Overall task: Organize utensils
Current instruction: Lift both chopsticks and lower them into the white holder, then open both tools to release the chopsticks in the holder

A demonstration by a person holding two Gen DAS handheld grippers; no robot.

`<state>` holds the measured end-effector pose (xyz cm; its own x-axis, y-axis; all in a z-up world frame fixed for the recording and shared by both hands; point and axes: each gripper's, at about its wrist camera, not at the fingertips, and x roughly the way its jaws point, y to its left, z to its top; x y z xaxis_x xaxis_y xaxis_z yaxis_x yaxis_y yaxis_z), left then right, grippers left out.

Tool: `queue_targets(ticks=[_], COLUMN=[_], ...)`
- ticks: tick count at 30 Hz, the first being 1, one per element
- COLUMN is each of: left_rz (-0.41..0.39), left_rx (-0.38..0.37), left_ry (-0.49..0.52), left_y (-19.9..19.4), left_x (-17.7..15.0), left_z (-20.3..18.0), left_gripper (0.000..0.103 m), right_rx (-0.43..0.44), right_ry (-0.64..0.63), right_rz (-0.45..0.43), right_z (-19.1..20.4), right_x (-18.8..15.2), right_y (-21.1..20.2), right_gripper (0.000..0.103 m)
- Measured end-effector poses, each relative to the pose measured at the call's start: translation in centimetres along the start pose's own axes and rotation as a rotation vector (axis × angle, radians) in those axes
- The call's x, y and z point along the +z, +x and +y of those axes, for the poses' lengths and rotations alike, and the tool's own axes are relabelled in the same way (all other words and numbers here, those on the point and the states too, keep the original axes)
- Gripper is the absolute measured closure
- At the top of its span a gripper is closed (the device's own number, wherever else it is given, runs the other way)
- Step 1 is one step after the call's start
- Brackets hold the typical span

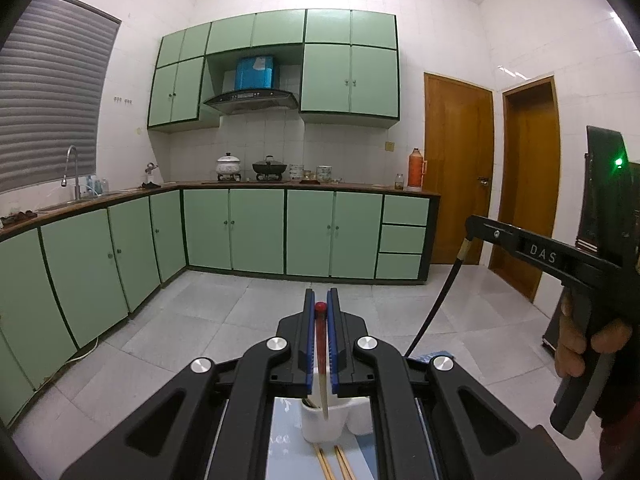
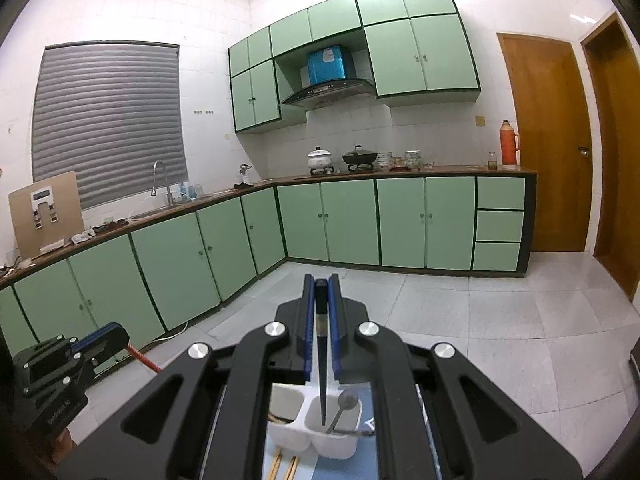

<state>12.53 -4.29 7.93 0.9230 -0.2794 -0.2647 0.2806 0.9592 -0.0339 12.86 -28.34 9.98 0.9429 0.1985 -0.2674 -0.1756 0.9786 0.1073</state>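
My left gripper (image 1: 321, 307) is shut on a red-topped chopstick (image 1: 320, 344) that hangs down over the left cup of a white two-cup utensil holder (image 1: 320, 426). My right gripper (image 2: 320, 286) is shut on a black chopstick (image 2: 321, 364) whose tip reaches into the right cup of the same holder (image 2: 316, 428). That cup holds a metal spoon (image 2: 343, 406). The left cup shows brown sticks inside. Two wooden chopsticks (image 1: 334, 462) lie on the blue mat in front of the holder; they also show in the right wrist view (image 2: 282, 466).
Green base cabinets (image 1: 256, 230) with a brown countertop run along the back and left walls, with a sink tap (image 1: 72, 170), pots on a stove (image 1: 248, 166) and an orange thermos (image 1: 416, 168). Two wooden doors (image 1: 458, 168) stand at the right. The floor is grey tile.
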Motion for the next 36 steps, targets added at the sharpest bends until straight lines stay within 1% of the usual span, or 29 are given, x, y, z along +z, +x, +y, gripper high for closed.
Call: queue_targets(ticks=[4,6,11,13,16,17,18,19,20,25,30,31,34,36], left_rz=[0.025,0.031,0.013,0.005,-0.021,-0.030,-0.039,-0.047,-0.057,-0.075,-0.039,-0.025,0.050,0.070], left_rx=[-0.006,-0.017,-0.037,-0.044,-0.057,-0.058,-0.061,-0.063,-0.062,-0.053,-0.028,-0.027,-0.032,-0.020], left_ry=[-0.018,-0.029,-0.034,-0.037,-0.039,-0.038,-0.037,-0.036,-0.033,-0.028,-0.029,-0.035,-0.055,-0.063], left_y=[3.3,4.1,4.9,4.9,4.8,4.6,4.4,4.3,4.2,4.2,6.2,6.6,8.1,8.4], left_x=[-0.3,-0.3,0.4,0.8,2.0,2.3,2.6,3.0,3.3,3.9,2.5,2.1,0.3,-0.4], left_z=[0.2,0.4,0.3,0.3,0.2,0.1,0.1,0.1,0.0,-0.1,0.0,0.1,0.6,1.0], left_gripper=[0.097,0.097,0.097,0.097,0.097,0.097,0.097,0.097,0.097,0.097,0.097,0.097,0.097,0.096], right_rx=[-0.015,-0.013,-0.015,-0.003,0.008,0.007,-0.001,-0.006,-0.001,-0.006,-0.012,-0.013,-0.014,-0.013], right_ry=[-0.013,-0.012,-0.011,-0.004,-0.035,-0.039,-0.040,-0.038,-0.027,-0.012,-0.010,-0.007,-0.002,0.004], right_rz=[0.035,0.058,0.121,0.146,0.202,0.208,0.209,0.207,0.202,0.174,0.172,0.177,0.182,0.181], right_z=[-0.2,-0.5,-0.7,-0.6,-0.2,-0.1,0.0,0.0,-0.2,-0.5,-0.9,-0.9,-0.8,-0.9], right_x=[-1.4,-2.2,-4.1,-4.9,-5.7,-5.9,-5.9,-5.9,-5.8,-5.6,-6.0,-6.2,-6.7,-6.8], right_y=[2.6,3.9,6.2,6.6,7.4,7.5,7.5,7.5,7.3,6.3,5.6,5.5,5.2,4.8], right_gripper=[0.097,0.097,0.097,0.097,0.097,0.097,0.094,0.087,0.085,0.084,0.084,0.084,0.084,0.084])
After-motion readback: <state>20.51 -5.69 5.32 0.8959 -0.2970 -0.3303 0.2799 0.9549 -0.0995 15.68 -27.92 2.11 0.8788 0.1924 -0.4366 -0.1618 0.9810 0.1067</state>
